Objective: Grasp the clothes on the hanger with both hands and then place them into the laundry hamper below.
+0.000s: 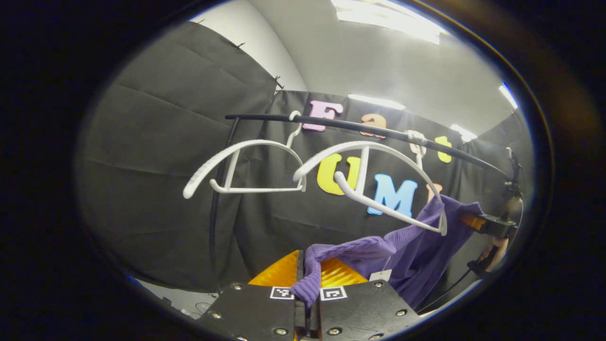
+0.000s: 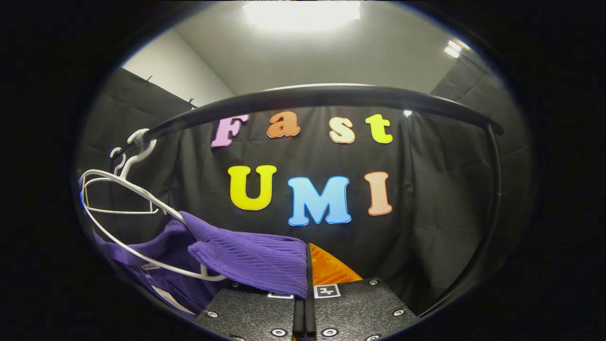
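A purple knitted garment [image 1: 416,251] hangs off the right end of a white hanger [image 1: 374,175] on the black rail [image 1: 378,130]. My left gripper [image 1: 307,284] is shut on one purple end of it, which drapes over the orange fingers [image 1: 279,274]. In the right gripper view the same purple garment [image 2: 246,258] lies across a white hanger [image 2: 132,189], and my right gripper [image 2: 307,279] is shut on its edge. The right gripper [image 1: 492,225] also appears at the far right of the left gripper view, at the garment's other end.
A second white hanger [image 1: 236,166], bare, hangs further left on the rail. The black rack's upright post [image 1: 215,208] stands at the left, and another upright [image 2: 492,199] at the right in the right gripper view. A hand [image 1: 492,248] holds the far gripper.
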